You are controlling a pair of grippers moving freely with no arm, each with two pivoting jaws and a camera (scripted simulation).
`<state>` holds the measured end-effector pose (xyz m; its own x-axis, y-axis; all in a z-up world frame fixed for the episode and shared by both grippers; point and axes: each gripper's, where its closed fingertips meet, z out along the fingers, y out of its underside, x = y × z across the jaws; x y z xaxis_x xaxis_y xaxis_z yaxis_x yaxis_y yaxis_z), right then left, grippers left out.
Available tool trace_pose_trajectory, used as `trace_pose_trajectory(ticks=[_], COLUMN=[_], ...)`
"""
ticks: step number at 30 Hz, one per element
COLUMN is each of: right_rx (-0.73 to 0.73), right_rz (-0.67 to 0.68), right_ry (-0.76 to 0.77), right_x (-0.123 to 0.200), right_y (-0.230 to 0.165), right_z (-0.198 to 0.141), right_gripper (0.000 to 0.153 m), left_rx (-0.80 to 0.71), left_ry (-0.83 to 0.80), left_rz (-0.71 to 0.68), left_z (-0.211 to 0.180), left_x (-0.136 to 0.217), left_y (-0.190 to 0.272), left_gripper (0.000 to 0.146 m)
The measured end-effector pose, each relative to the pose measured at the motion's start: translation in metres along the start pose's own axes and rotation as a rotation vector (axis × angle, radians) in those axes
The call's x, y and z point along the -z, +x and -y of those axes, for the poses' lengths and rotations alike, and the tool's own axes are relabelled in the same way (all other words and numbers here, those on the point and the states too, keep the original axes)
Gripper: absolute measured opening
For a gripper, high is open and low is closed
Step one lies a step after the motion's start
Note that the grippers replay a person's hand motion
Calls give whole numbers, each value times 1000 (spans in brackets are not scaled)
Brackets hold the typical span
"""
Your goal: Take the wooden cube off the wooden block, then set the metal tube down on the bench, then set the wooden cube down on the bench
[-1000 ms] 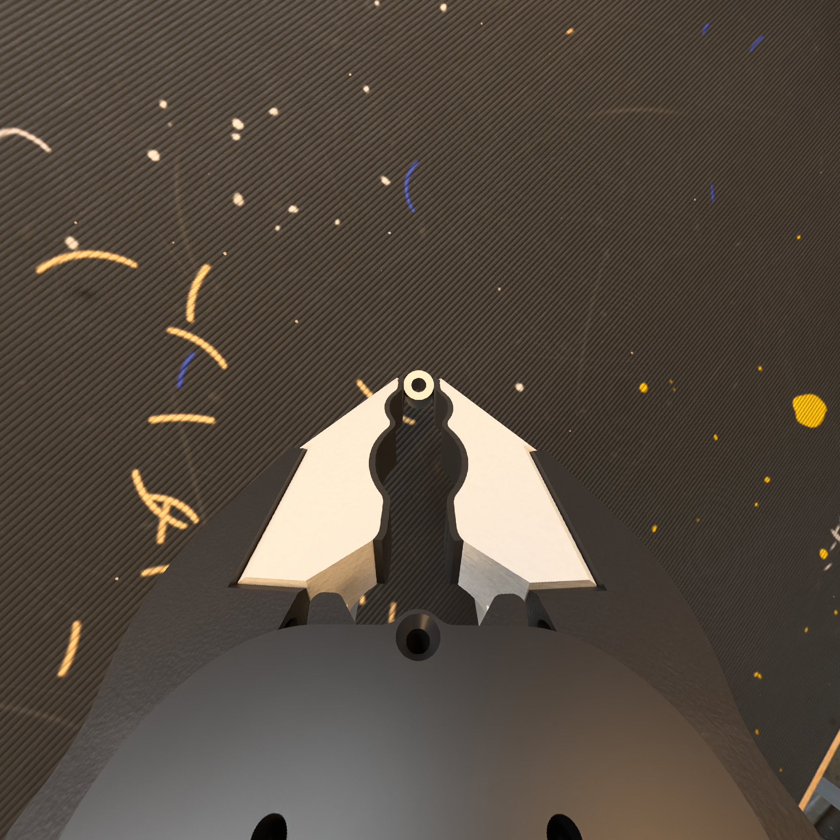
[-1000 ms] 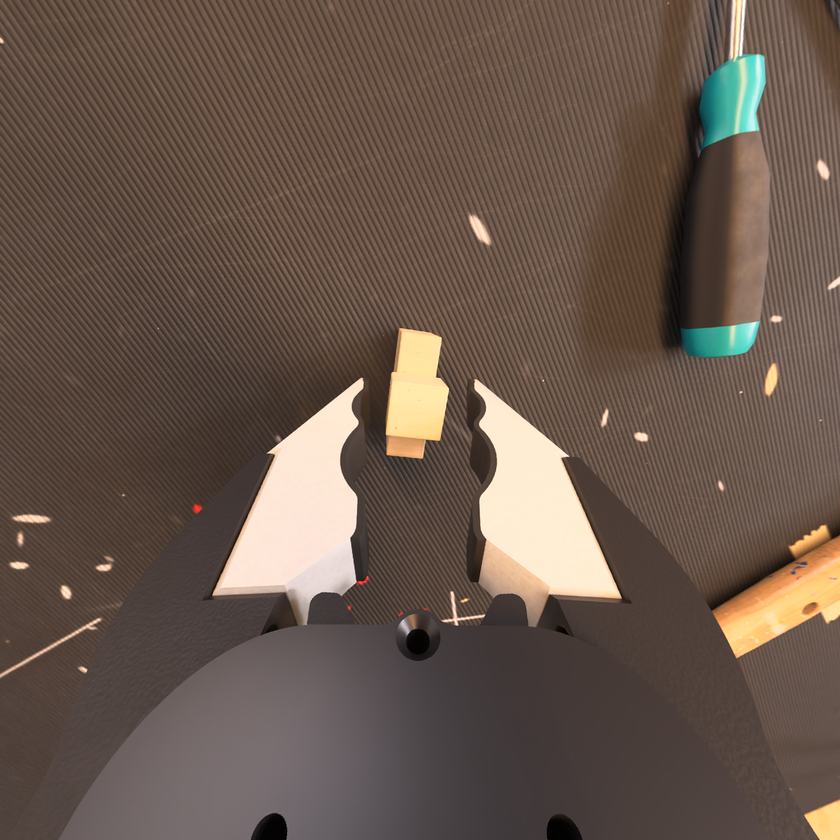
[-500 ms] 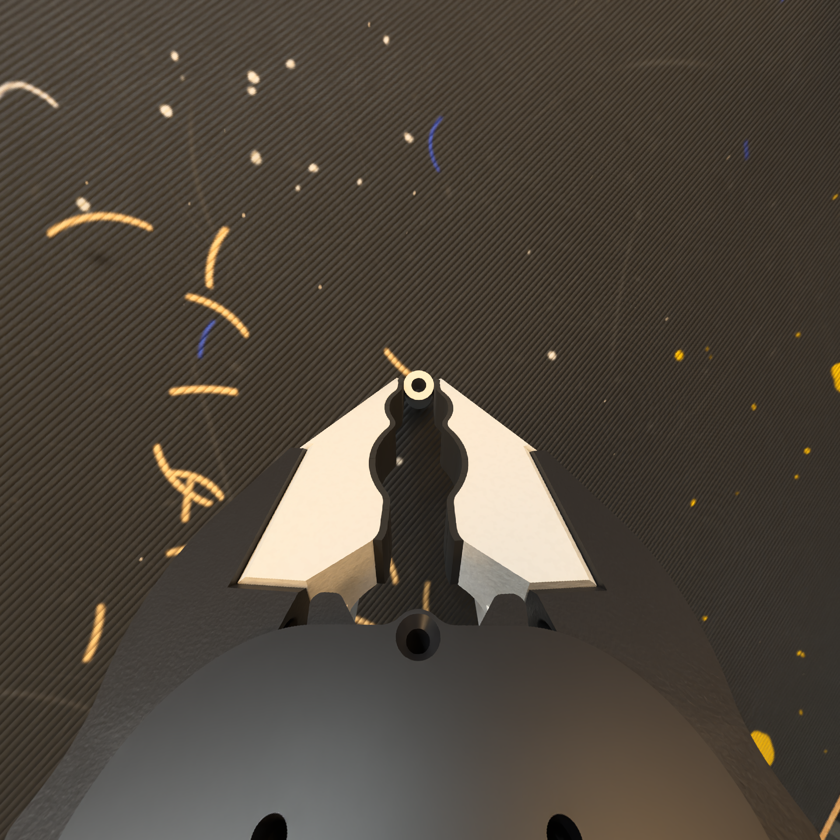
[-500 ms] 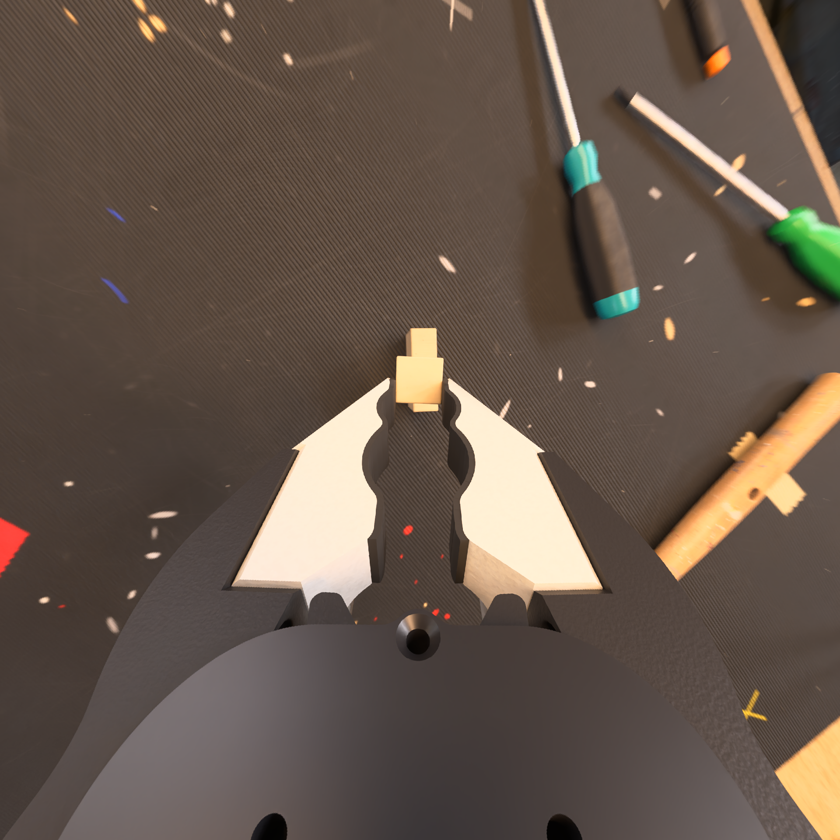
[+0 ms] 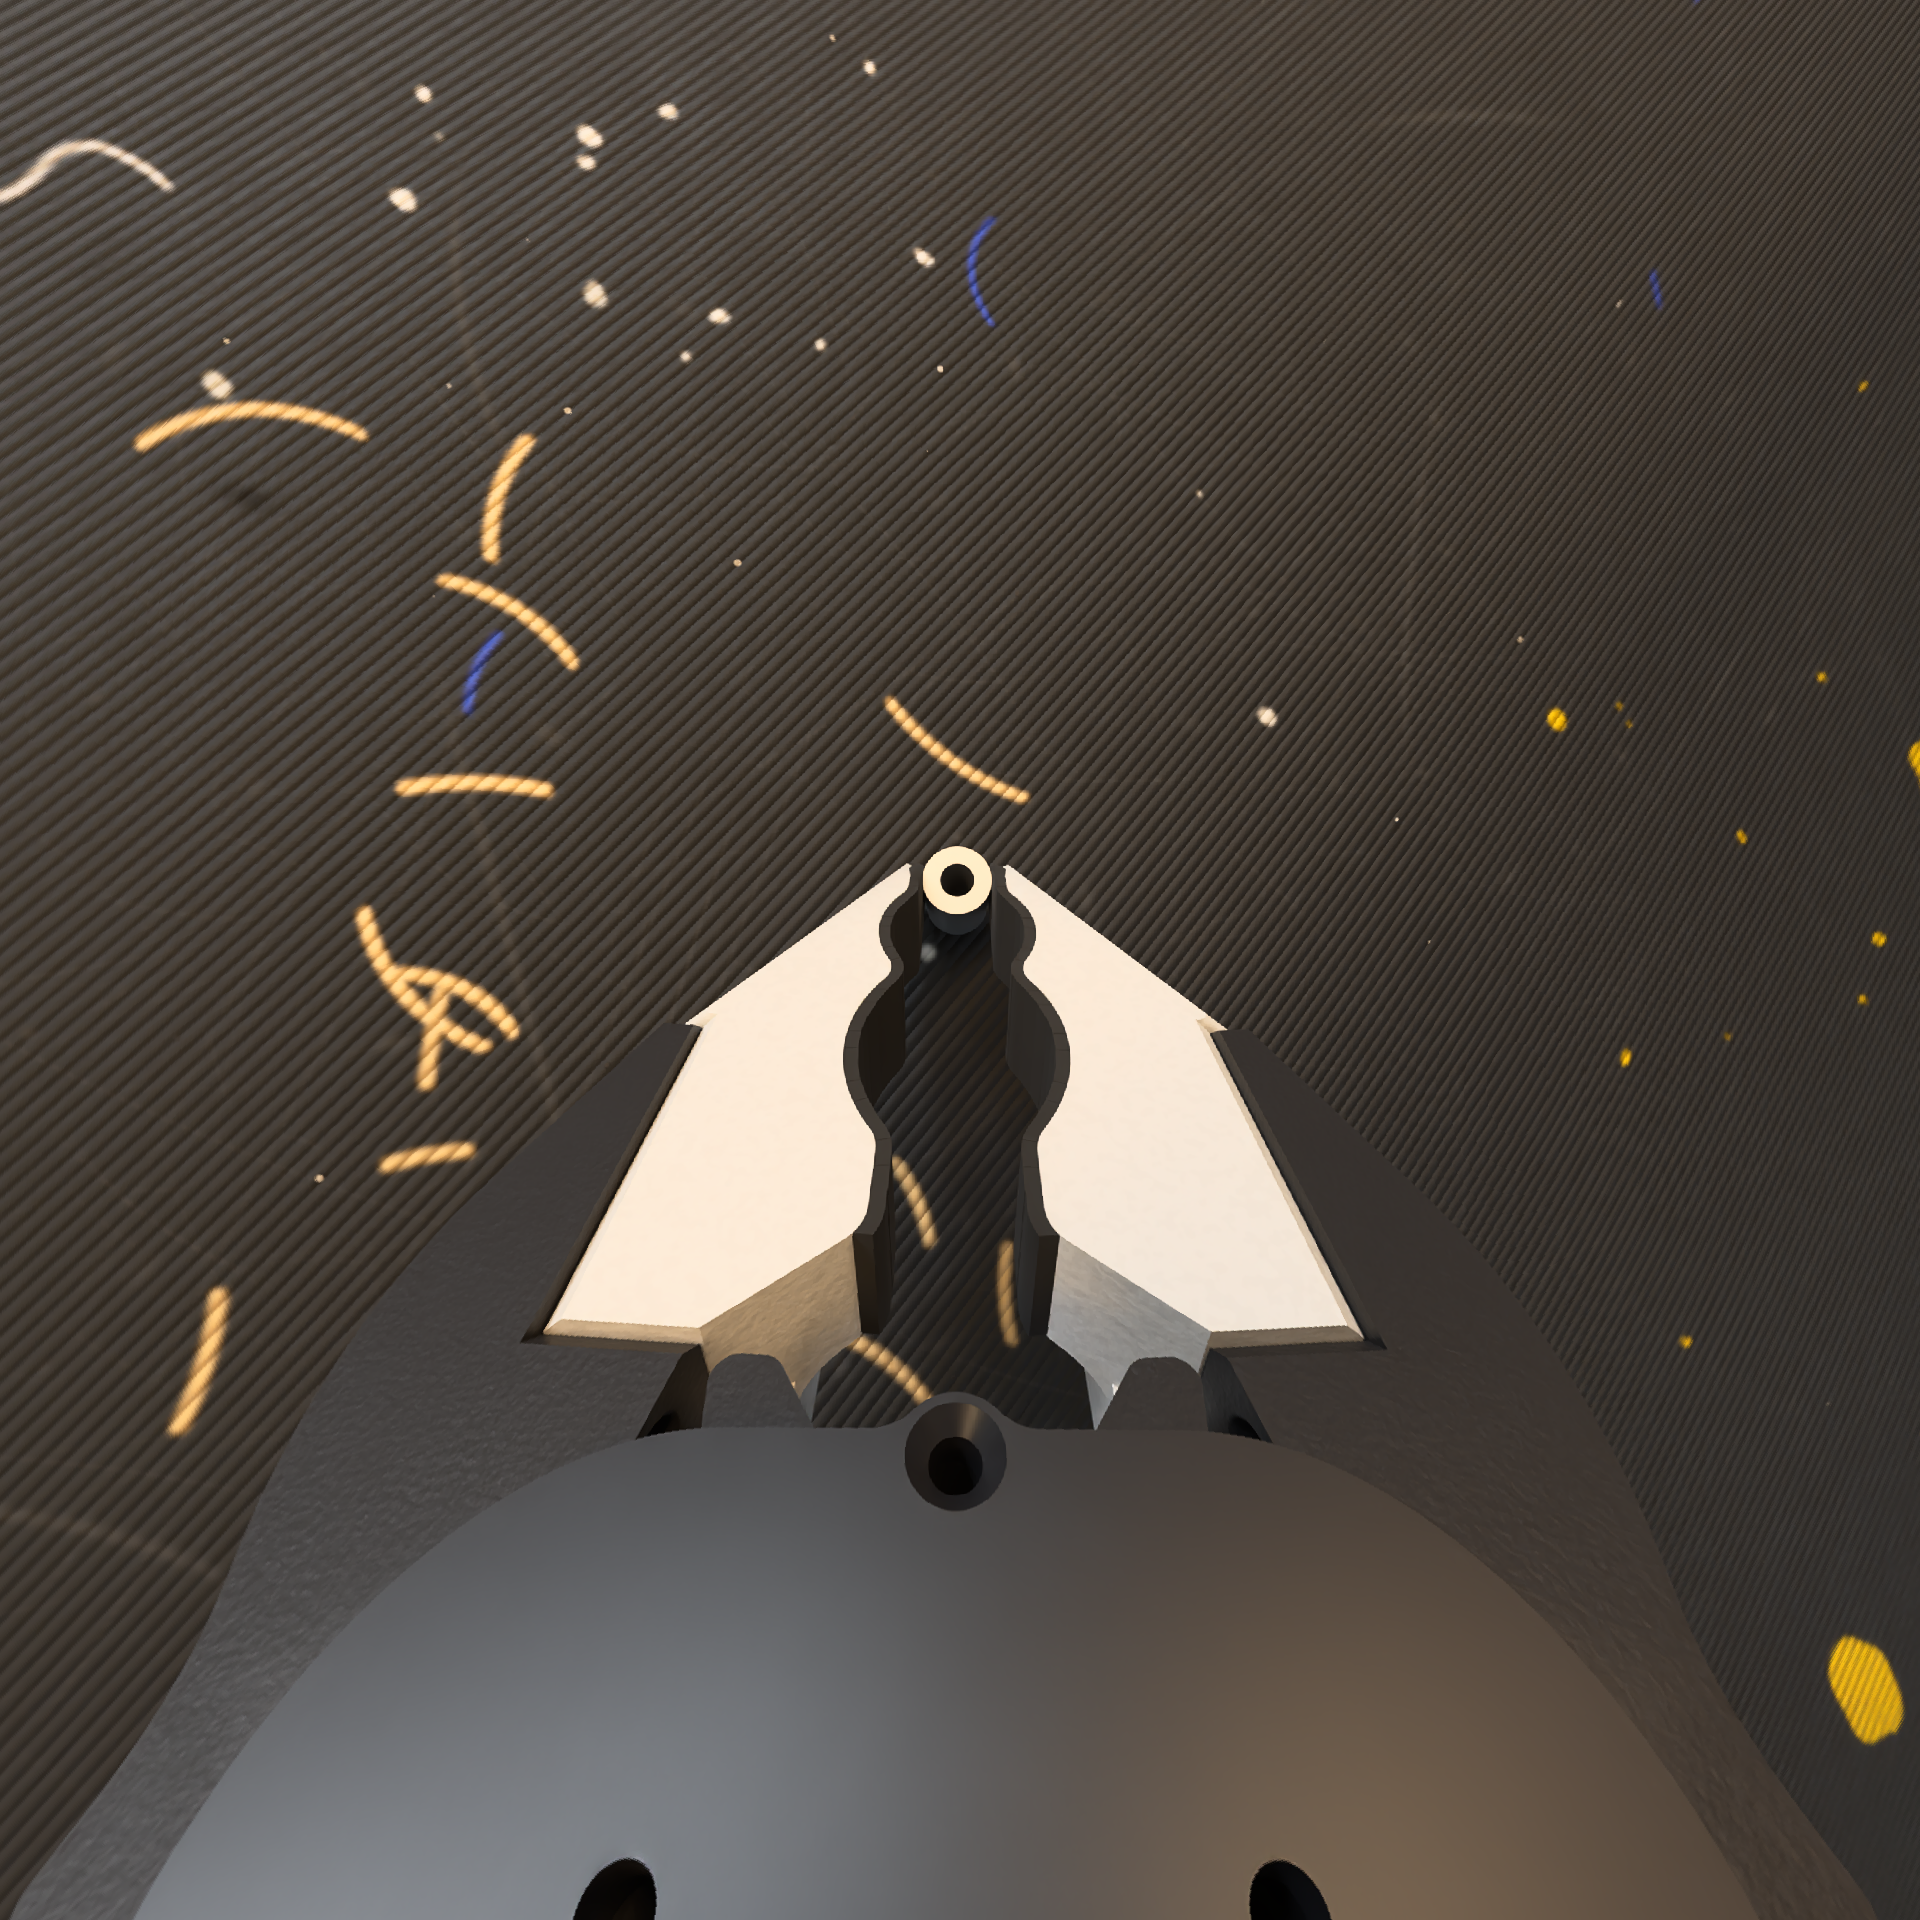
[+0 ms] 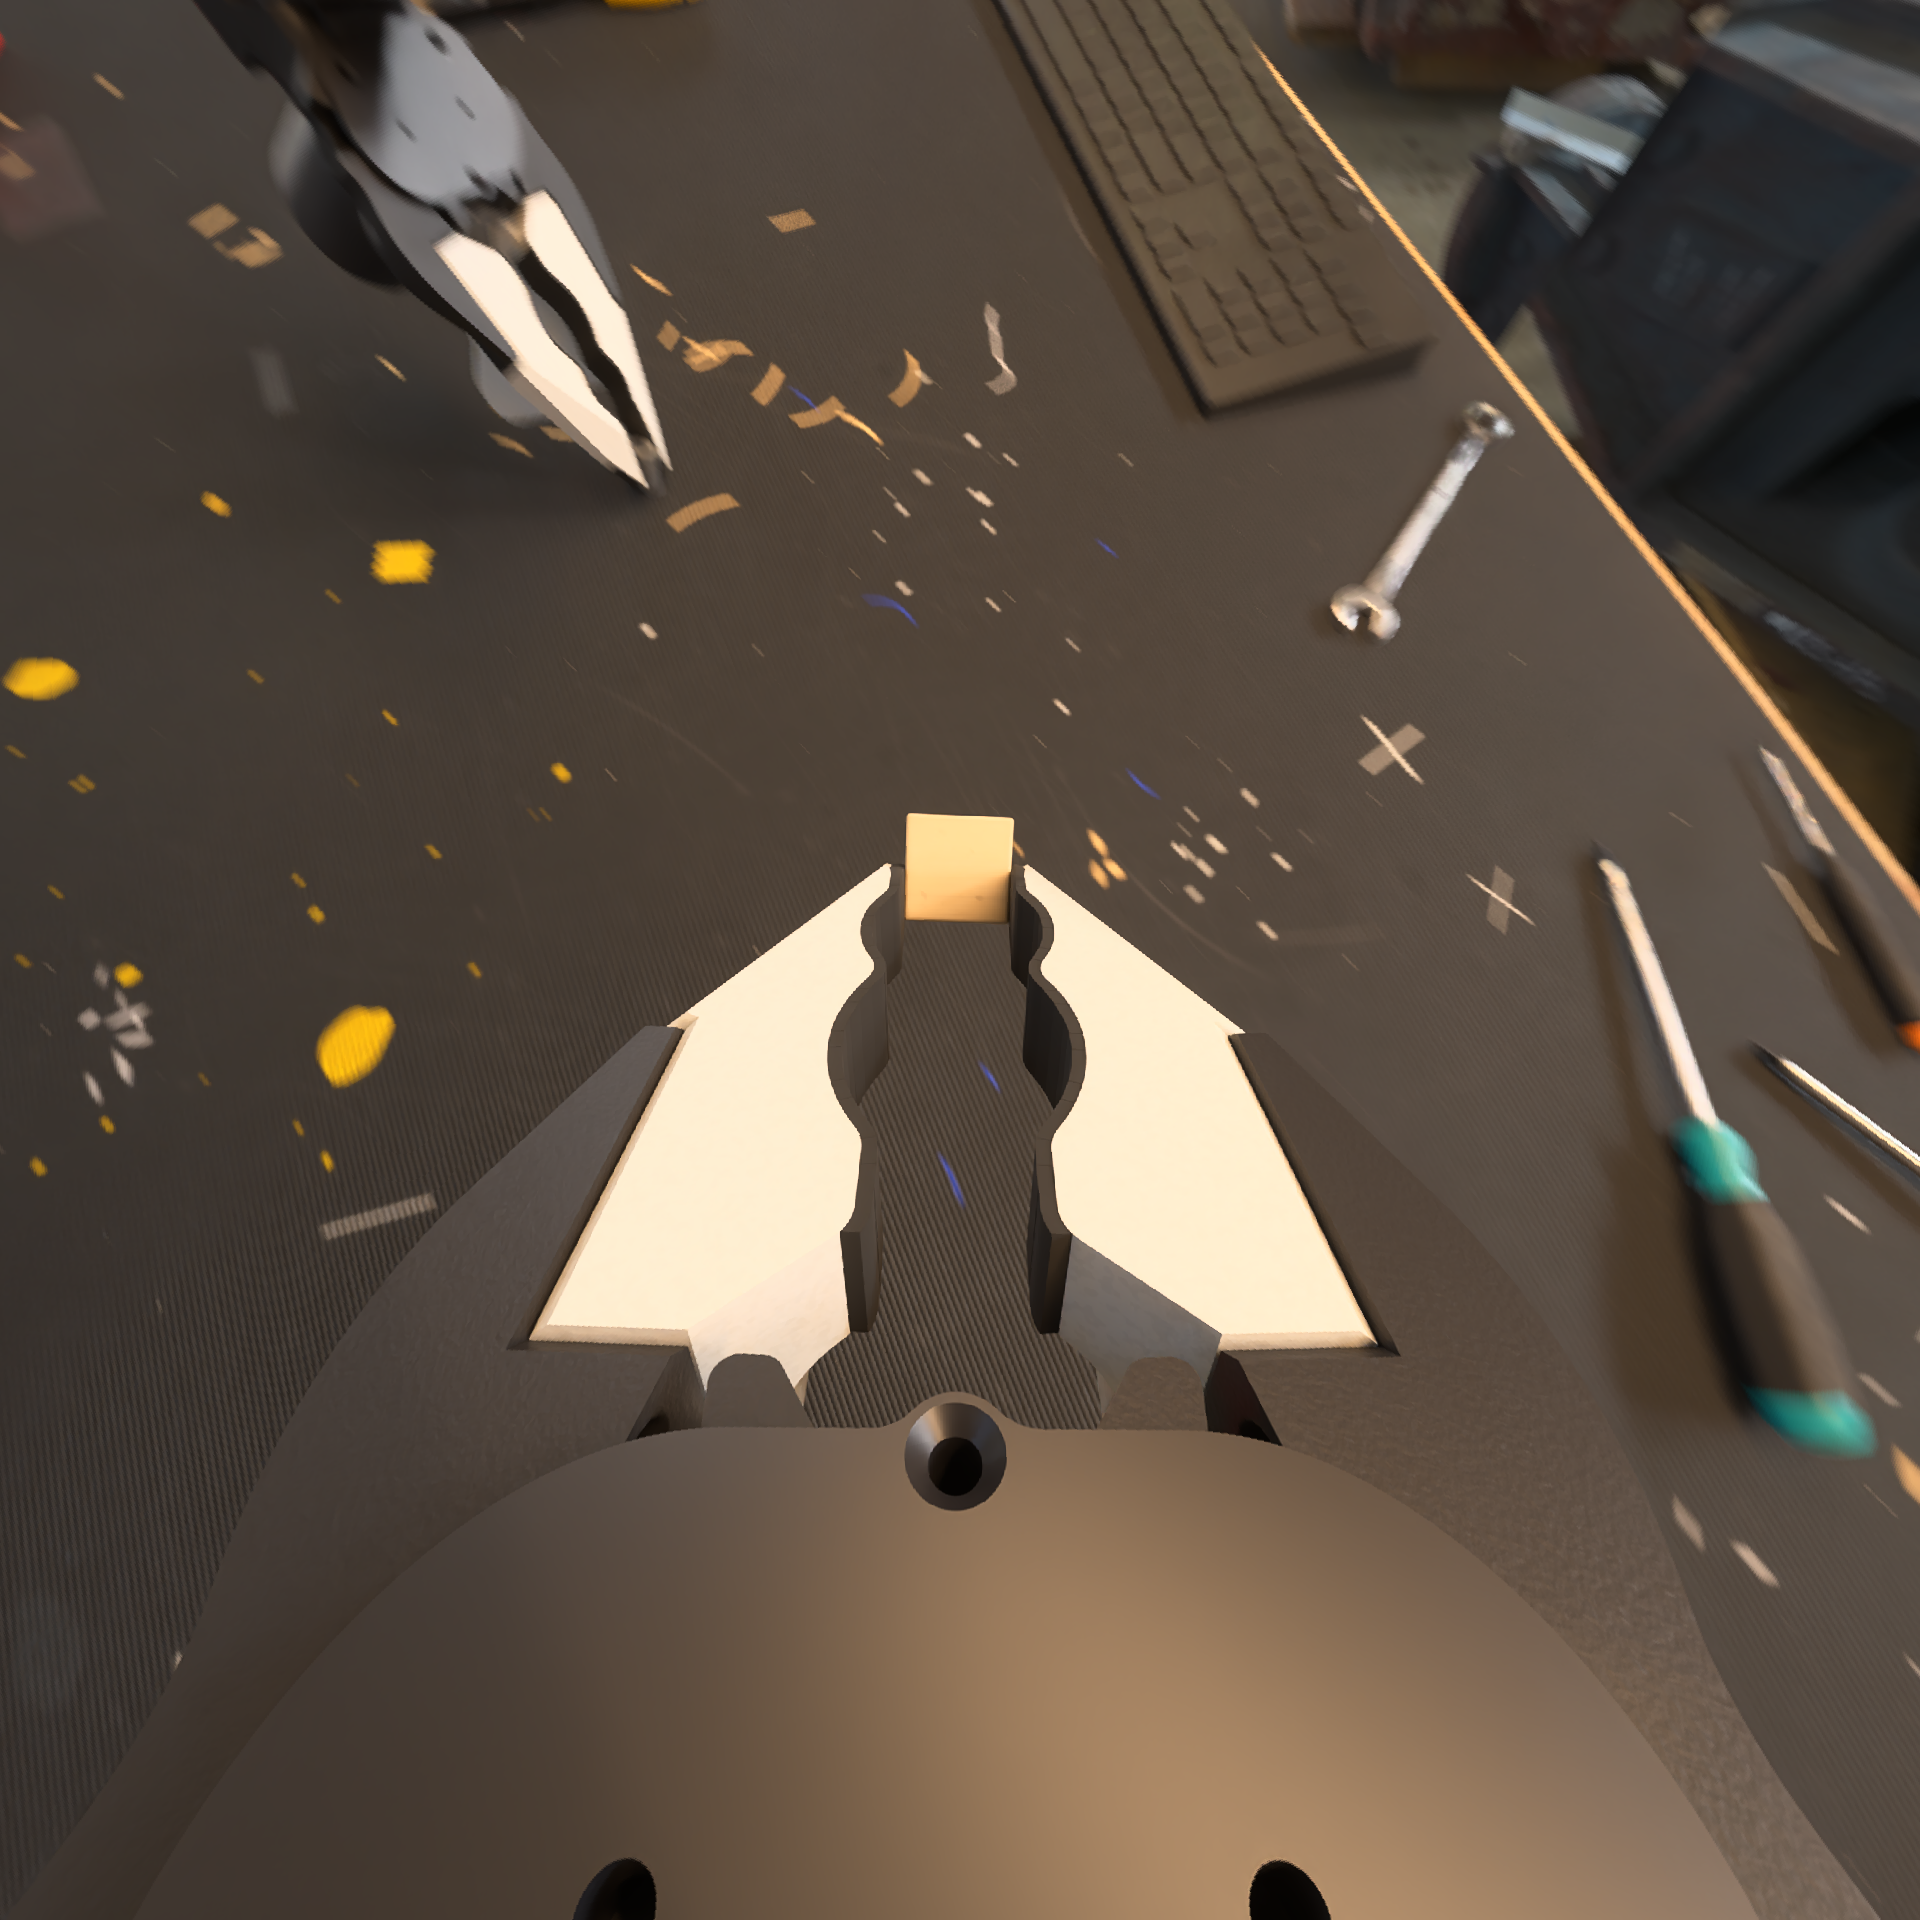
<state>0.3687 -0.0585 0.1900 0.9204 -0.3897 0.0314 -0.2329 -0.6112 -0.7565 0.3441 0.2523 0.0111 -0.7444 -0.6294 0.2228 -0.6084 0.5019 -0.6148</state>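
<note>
Wood, pale and square-cut: the cube (image 6: pixel 958 868) sits pinched at the very tips of the right claw (image 6: pixel 958 883), held above the dark ribbed bench (image 6: pixel 727 675). The block it came from is not in view. The cube looks light and stiff, with flat faces that suit a squeeze on two opposite sides, as it is held now; being so far out at the tips, it could slip or twist if jolted.

The left claw (image 5: pixel 956 883) is pressed together on the tube (image 5: pixel 956 881), seen end-on as a small pale ring with a dark bore, over a part of the bench strewn with shavings (image 5: pixel 954 750). In the right view that claw (image 6: pixel 644 462) hangs toward the far left corner. The tube probably is smooth, hard and inclined to roll, so a low, gentle release seems wise.

A keyboard (image 6: pixel 1205 197) lies along the far right edge, with a wrench (image 6: pixel 1418 525) and screwdrivers (image 6: pixel 1725 1174) nearer. No writing is readable anywhere.
</note>
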Motion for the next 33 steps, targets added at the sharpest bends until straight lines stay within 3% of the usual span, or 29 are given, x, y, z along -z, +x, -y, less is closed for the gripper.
trace_pose_trajectory(ticks=[5,8,11,19,25,33], right_rx=[-72,-127,-149,-111,-10,58], right_rz=[150,213,249,359,445,415], right_ry=[117,158,176,142,70,-77], right_x=[-81,-121,-150,-201,-229,-258], right_y=[-38,-52,-60,-91,-126,-136], right_z=[21,26,30,42,37,14], right_gripper=[19,19,19,19,19,19], left_rx=[45,84,132,161,171,211], left_ry=[69,112,181,457,544,593], left_rz=[-3,18,49,81,99,30], left_z=[-4,-8,-12,-9,-8,-6], left_x=[3,8,18,53,66,72], left_y=[1,1,0,9,11,11], left_gripper=[12,33,44,51,50,34])
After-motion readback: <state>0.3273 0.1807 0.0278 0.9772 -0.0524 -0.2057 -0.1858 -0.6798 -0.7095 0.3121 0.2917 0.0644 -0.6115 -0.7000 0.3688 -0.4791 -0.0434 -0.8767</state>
